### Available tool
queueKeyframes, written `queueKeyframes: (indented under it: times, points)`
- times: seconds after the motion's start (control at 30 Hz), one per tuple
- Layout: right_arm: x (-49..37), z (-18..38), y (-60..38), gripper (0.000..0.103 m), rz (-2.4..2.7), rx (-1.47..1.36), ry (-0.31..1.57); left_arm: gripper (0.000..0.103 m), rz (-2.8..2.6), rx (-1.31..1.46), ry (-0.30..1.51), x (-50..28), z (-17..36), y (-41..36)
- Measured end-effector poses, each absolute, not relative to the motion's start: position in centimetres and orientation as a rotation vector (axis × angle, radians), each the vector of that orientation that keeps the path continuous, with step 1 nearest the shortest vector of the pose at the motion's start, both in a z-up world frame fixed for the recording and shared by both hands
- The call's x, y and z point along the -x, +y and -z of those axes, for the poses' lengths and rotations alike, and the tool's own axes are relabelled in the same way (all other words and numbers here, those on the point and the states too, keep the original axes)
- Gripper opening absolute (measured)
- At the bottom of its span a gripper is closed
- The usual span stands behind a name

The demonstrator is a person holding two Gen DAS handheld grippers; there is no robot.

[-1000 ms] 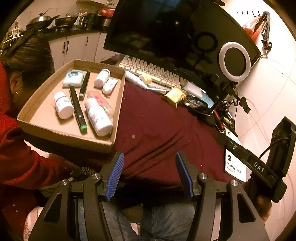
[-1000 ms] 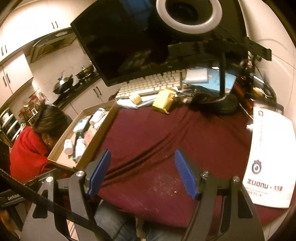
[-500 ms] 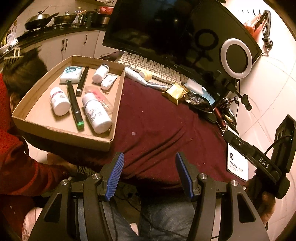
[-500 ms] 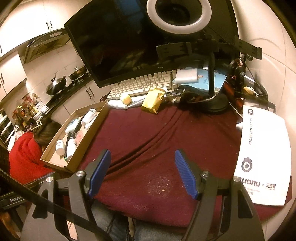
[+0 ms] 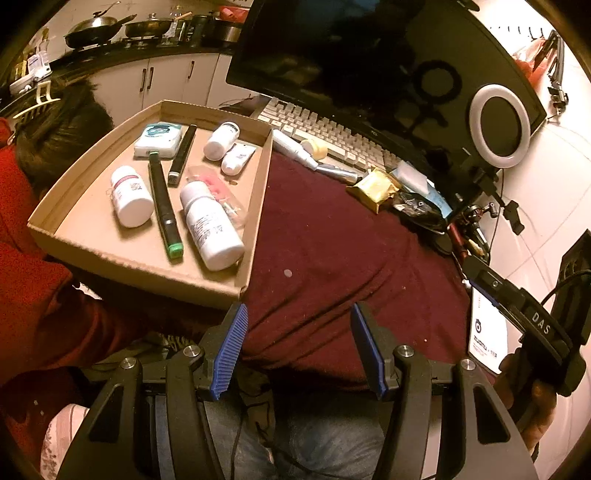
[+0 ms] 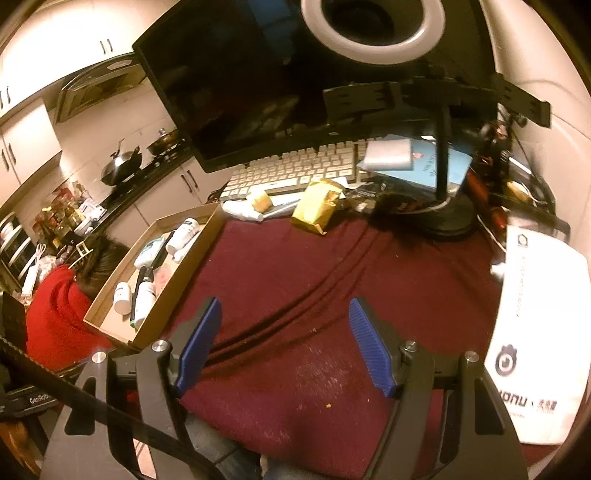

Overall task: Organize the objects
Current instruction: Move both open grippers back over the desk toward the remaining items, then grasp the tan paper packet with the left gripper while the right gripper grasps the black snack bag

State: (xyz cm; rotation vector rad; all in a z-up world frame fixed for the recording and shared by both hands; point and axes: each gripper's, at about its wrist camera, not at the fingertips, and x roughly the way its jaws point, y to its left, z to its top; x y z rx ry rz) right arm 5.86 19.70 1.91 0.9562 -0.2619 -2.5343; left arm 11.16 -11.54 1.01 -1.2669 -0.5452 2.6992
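Note:
A shallow cardboard tray (image 5: 255,206) (image 6: 184,273) sits at the left of a maroon cloth (image 5: 332,266) (image 6: 332,295). In it lie white pill bottles (image 5: 210,225), a smaller white bottle (image 5: 130,195), two dark pens (image 5: 164,214), a tissue pack (image 5: 158,140) and a small tube (image 5: 238,158). A gold packet (image 5: 373,186) (image 6: 319,206), a white tube (image 5: 295,149) and a yellow cap (image 5: 314,147) lie by the keyboard. My left gripper (image 5: 297,349) hangs open over the cloth's near edge. My right gripper (image 6: 284,343) is open too, with nothing between its fingers.
A dark monitor (image 5: 369,62), a keyboard (image 6: 295,170) and a ring light on a stand (image 6: 369,22) fill the back. A white notebook (image 6: 535,332) lies at the right. A person in red (image 5: 26,258) bends low left of the tray. The other handle (image 5: 535,325) shows at the right.
The left view has shifted slightly, so the tray sits a little higher and farther right. The right view has swung a bit. Both grippers stay open; no object has moved.

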Motion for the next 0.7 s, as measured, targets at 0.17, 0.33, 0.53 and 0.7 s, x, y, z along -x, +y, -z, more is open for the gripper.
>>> queueKeyframes:
  times: [0.17, 0.33, 0.53, 0.7]
  points:
    - [-4.0, -1.4, 20.0, 0.072, 2.518, -0.973, -0.237, 0.052, -2.683, 1.267, -0.479, -8.1, -1.5, -10.1]
    - [-1.0, -0.9, 20.5, 0.072, 2.52, -1.001, -0.261, 0.052, -2.639, 1.262, -0.461, -4.1, -1.6, -8.9]
    - [2.8, -1.3, 21.6, 0.074, 2.584, -0.99, -0.188, 0.052, -2.639, 1.267, -0.334, 1.6, -1.6, -6.5]
    - [6.1, -1.2, 22.7, 0.076, 2.642, -1.006, -0.114, 0.052, -2.601, 1.285, -0.292, 6.1, -0.8, -4.4]
